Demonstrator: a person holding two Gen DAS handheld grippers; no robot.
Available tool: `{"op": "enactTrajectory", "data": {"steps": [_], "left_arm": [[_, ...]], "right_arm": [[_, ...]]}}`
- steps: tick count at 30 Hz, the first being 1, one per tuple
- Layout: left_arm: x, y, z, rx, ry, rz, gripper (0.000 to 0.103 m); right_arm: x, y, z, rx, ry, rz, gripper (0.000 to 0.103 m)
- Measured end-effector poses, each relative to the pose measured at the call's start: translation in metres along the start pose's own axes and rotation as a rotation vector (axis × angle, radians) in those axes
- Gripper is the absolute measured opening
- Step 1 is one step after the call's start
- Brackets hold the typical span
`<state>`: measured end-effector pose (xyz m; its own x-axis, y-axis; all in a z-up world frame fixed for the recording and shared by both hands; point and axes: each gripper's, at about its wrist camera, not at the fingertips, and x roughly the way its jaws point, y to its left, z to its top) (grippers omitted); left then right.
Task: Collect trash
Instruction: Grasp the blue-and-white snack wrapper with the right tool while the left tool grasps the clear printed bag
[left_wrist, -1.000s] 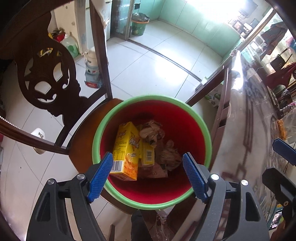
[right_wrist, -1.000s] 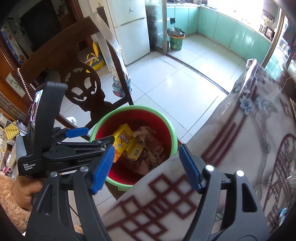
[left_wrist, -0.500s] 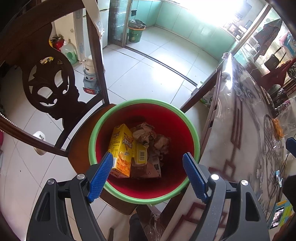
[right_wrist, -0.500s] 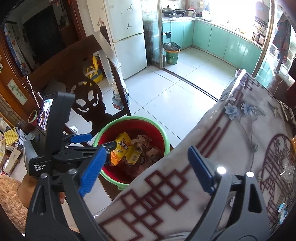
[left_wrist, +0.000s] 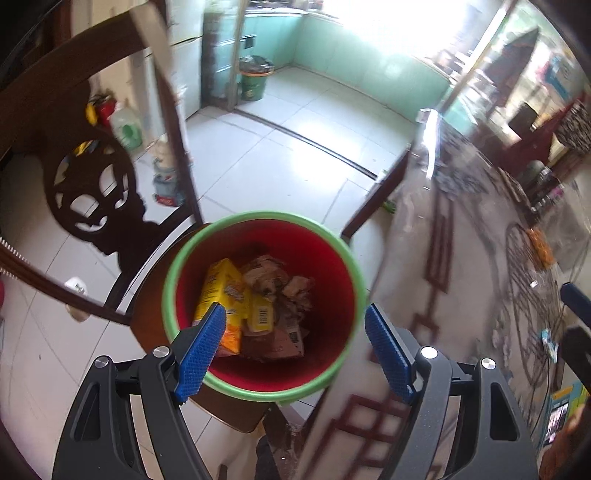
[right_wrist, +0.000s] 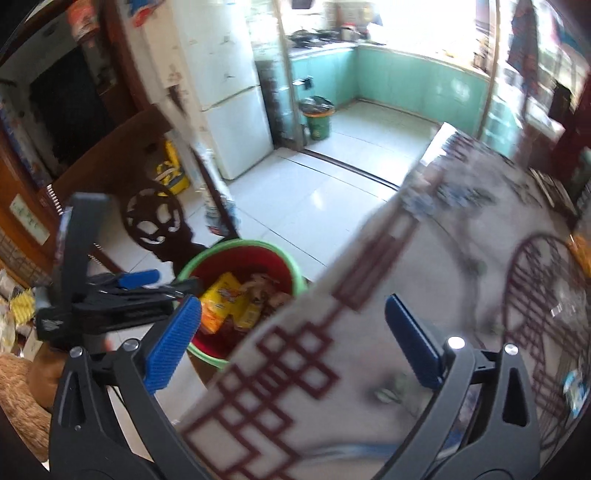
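Home dining area opening onto a kitchen. White fridge (right_wrist: 225, 92) standing upper left, teal cabinets (right_wrist: 399, 79) lining the sunlit back wall, carved wooden chair (left_wrist: 92, 192) at left, patterned cloth covering the desk (right_wrist: 424, 295) at right, tiled floor (left_wrist: 280, 162) running between.

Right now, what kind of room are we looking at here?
Most likely a home dining area opening onto a kitchen: a cloth-covered table, a carved wooden chair, a white fridge and green kitchen cabinets beyond.
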<state>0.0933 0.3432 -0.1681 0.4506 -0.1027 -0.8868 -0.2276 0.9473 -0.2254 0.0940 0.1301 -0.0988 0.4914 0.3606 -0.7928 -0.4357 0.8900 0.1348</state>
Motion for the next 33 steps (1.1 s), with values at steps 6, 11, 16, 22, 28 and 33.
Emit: {"op": "enactTrajectory", "data": {"steps": [6,11,16,22,28,33], "left_arm": [[0.002,-0.047,-0.006,0.092,0.028,-0.076,0.074],[0.008,-0.094,-0.011,0.176,0.054,-0.125,0.074],[0.009,-0.146,-0.02,0.253,0.067,-0.16,0.074],[0.012,-0.207,-0.036,0.306,0.083,-0.18,0.074],[0.012,-0.274,-0.052,0.337,0.082,-0.198,0.074],[0.007,-0.33,-0.05,0.37,0.04,-0.213,0.074]], "right_arm": [[-0.015,-0.078,-0.043,0.197,0.046,-0.106,0.098],[-0.04,-0.149,-0.079,0.334,0.07,-0.246,0.098],[-0.083,-0.235,-0.117,0.461,0.078,-0.41,0.098],[-0.1,-0.323,-0.142,0.391,0.184,-0.542,0.098],[-0.06,-0.39,-0.15,0.237,0.353,-0.442,0.098],[-0.043,-0.416,-0.161,0.214,0.385,-0.333,0.097]]}}
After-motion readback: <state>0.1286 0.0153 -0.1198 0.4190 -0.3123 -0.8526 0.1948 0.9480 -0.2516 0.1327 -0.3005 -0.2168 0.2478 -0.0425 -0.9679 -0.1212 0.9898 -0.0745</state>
